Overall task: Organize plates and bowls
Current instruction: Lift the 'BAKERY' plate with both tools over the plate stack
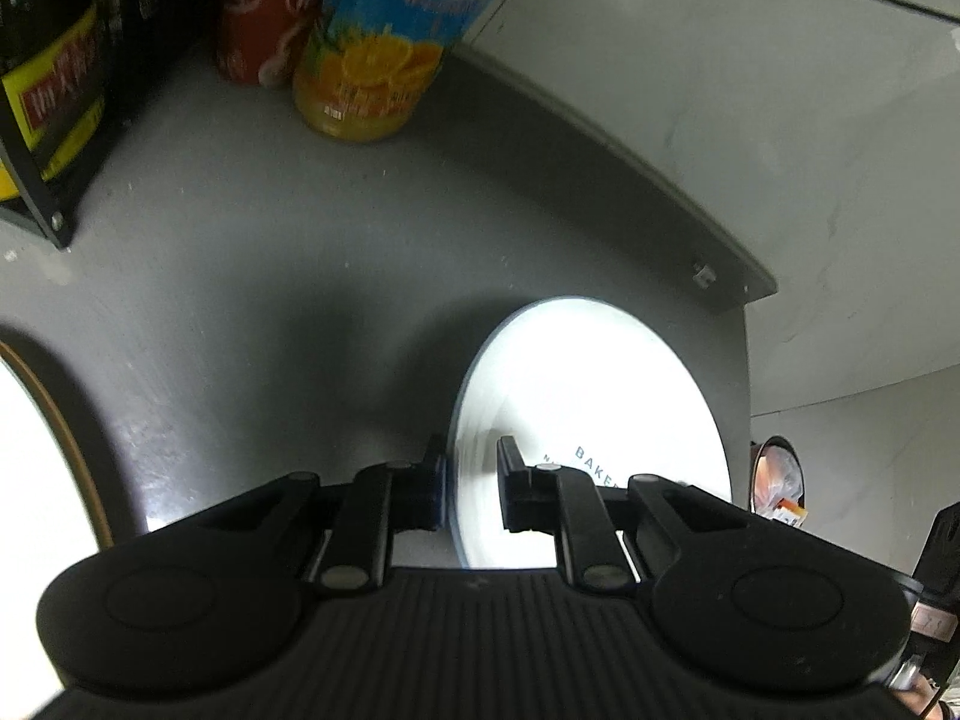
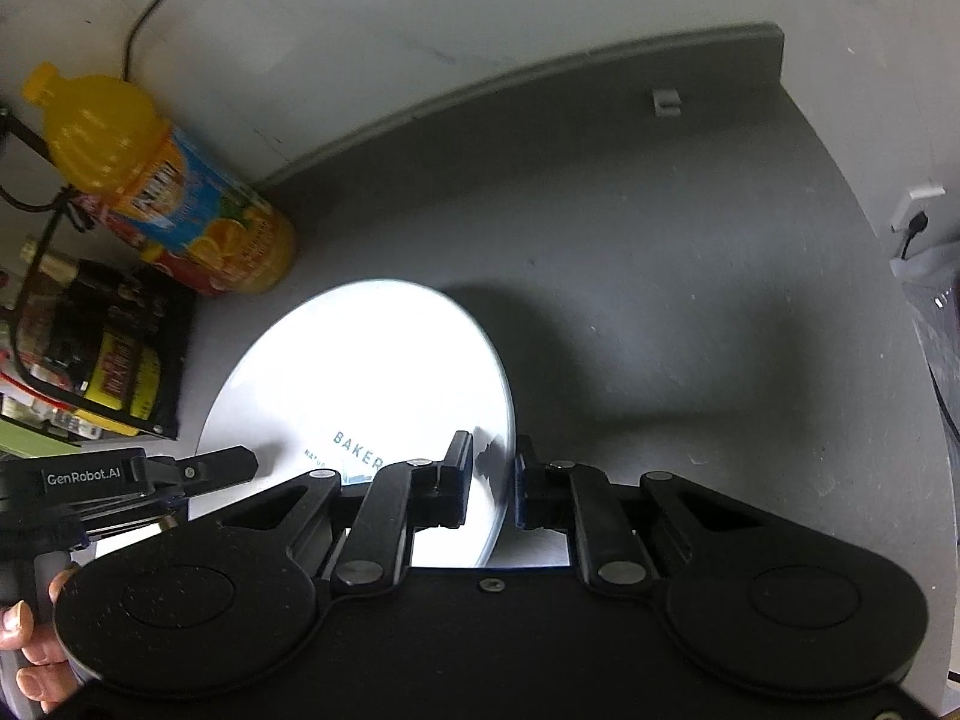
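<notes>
Slippage is the risk: round white glazed plate (image 2: pixel 372 378) hangs tilted above the grey tabletop (image 2: pixel 660 276), pinched at opposite rim edges by left gripper (image 1: pixel 471 483) and right gripper (image 2: pixel 493 480); uneven pulling could drop it.

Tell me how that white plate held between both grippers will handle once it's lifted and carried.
The white plate looks rigid and probably ceramic, so it should not flex but would likely chip if dropped. Its glossy glare suggests a slick surface that may slide in the pads. The left gripper and right gripper each straddle only its thin rim, so it might pivot if one loosens.
</notes>
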Demonstrator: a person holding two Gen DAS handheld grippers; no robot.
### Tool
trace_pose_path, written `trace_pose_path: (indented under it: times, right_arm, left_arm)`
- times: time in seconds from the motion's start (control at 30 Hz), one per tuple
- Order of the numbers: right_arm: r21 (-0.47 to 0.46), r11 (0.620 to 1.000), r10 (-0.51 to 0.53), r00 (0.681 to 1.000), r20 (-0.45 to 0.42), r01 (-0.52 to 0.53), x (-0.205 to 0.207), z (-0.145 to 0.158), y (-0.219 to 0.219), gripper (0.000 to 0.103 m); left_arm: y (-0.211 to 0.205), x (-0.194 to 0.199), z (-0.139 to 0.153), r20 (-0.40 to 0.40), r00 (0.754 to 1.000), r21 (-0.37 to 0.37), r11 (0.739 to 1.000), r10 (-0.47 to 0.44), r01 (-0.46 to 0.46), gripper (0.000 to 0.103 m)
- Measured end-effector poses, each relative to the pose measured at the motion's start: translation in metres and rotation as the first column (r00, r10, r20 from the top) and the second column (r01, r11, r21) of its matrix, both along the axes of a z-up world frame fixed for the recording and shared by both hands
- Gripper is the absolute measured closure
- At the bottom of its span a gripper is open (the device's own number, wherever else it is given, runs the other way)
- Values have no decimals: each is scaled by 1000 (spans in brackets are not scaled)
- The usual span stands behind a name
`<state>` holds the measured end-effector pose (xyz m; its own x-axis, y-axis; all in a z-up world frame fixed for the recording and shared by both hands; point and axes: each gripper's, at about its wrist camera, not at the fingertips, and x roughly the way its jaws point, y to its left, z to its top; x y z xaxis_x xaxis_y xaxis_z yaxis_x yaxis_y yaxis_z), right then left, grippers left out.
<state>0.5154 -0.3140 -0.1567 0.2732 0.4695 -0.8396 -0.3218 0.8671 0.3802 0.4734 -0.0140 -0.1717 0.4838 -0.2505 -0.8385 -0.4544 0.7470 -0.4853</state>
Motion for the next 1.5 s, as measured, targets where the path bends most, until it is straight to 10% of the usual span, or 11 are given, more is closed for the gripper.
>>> trace_pose_path:
  times: [0.67, 1.5]
  right_arm:
    - [54, 994, 96, 993, 61, -99, -48, 30, 63, 89]
    - [15, 971, 239, 971, 24, -239, -134, 16, 157, 89]
  left_arm:
    - [57, -73, 44, 52, 991, 19, 993, 120, -121, 88]
    - [143, -182, 26, 24, 967, 2, 967, 254, -254, 88]
